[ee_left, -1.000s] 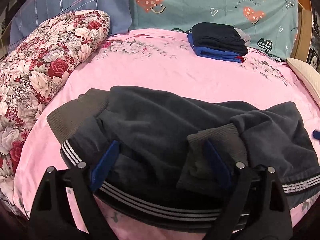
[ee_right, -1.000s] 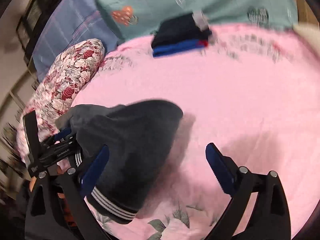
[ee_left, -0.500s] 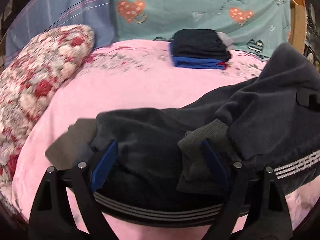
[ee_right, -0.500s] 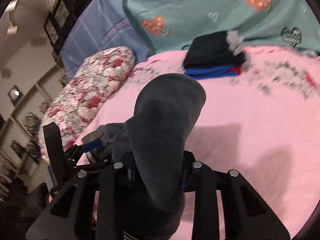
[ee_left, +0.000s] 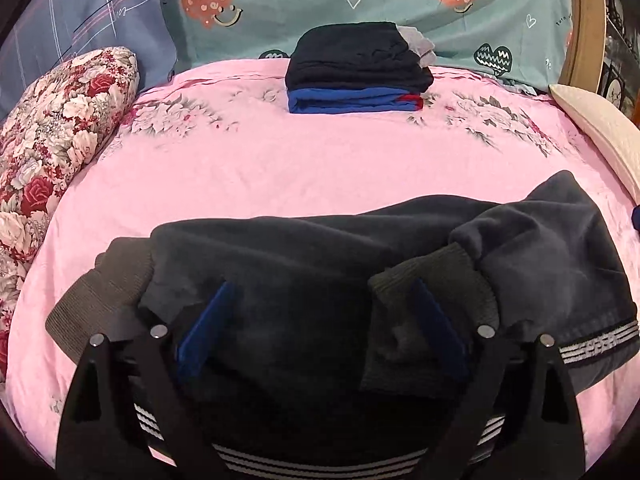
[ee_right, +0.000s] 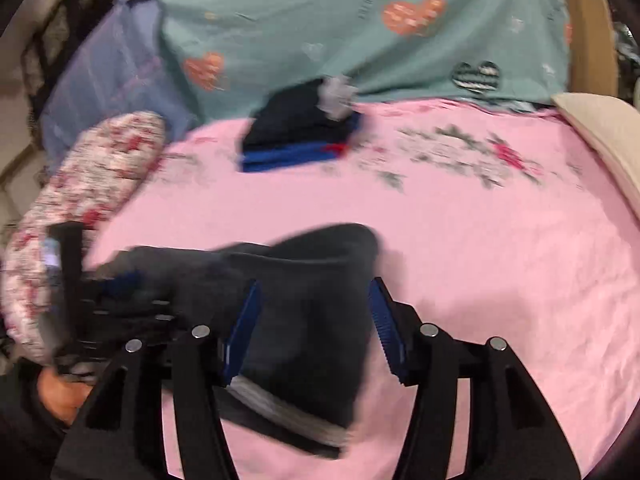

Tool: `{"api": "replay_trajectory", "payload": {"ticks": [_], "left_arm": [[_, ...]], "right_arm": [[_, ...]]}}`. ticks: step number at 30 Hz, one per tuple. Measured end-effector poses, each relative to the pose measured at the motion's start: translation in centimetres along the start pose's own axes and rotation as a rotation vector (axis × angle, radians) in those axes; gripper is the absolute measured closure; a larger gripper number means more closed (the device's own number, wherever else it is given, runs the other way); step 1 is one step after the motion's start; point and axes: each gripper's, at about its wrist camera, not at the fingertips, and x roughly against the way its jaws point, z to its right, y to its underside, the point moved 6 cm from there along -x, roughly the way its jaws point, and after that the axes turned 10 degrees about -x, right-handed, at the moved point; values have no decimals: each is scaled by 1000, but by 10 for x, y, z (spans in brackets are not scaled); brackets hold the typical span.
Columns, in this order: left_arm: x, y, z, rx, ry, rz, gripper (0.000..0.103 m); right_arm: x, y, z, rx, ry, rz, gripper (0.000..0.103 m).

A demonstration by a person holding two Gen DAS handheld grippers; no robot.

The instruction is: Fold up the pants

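On the pink bed (ee_left: 280, 168), left gripper (ee_left: 320, 300) and right gripper (ee_right: 312, 304) spread wide, straddling dark pants (ee_left: 320, 256), unclamped

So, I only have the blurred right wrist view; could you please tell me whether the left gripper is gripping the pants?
Observer: No, the left gripper is open, its fingers spread over the pants.
Operator: Thank you; where are the leg cuffs?
Observer: One ribbed cuff lies flat at the pants' left end; the other cuff lies on top of the pants, against the gripper's right-hand finger.
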Motion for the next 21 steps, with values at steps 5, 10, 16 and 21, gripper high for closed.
{"api": "replay_trajectory", "payload": {"ticks": [5, 10, 16, 21], "left_arm": [[9, 3, -6, 29, 33, 12, 10], [71, 18, -47, 116, 81, 125, 11], [98, 73, -111, 255, 72, 97, 11], [89, 100, -132, 321, 78, 30, 11]], "right_arm": [[-51, 37, -35, 59, 1, -203, 46], [-71, 50, -34, 99, 47, -186, 45], [-37, 38, -56, 129, -2, -97, 45], [-35, 41, -96, 285, 26, -77, 41]]}}
